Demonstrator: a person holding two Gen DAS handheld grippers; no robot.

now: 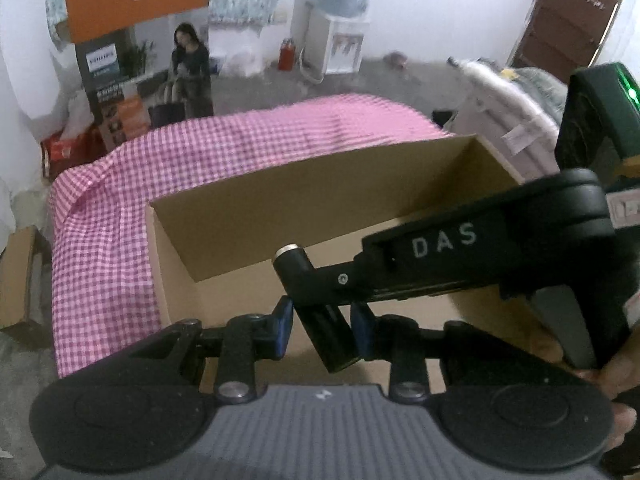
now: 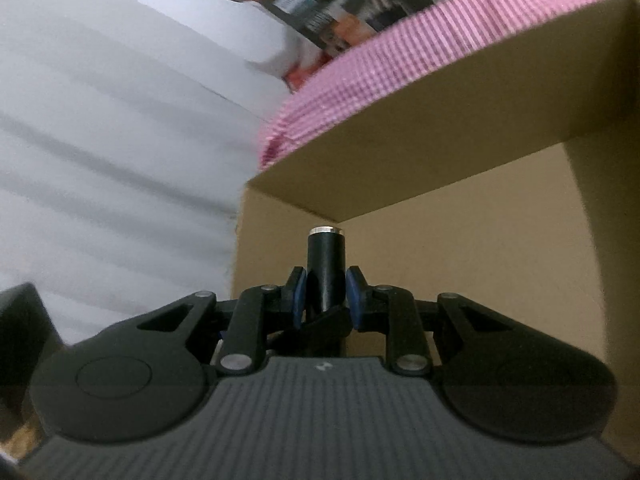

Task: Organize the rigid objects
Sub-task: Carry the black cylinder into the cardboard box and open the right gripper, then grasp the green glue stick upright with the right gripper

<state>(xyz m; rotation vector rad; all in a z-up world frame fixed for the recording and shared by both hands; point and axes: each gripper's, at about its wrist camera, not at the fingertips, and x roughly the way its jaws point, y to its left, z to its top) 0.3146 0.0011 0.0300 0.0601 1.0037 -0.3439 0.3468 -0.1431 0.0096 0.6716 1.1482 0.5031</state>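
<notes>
A black cylinder [image 1: 334, 340] with a silver end cap is held over an open cardboard box [image 1: 320, 200]. In the left wrist view my left gripper [image 1: 323, 330] is shut on its lower part, blue pads on either side. My right gripper [image 1: 310, 284], marked DAS, reaches in from the right and clamps the same cylinder nearer the silver cap. In the right wrist view my right gripper [image 2: 326, 296] is shut on the cylinder [image 2: 326, 256], whose cap points into the box [image 2: 480, 264]. The part of the box floor that shows is bare.
The box rests on a pink checked cloth [image 1: 200, 148]. Behind it stand a printed carton [image 1: 152, 72], a water dispenser [image 1: 340, 40] and a red can [image 1: 285, 54]. A small cardboard box [image 1: 16, 276] sits on the floor at left. Bedding [image 1: 500, 92] lies at right.
</notes>
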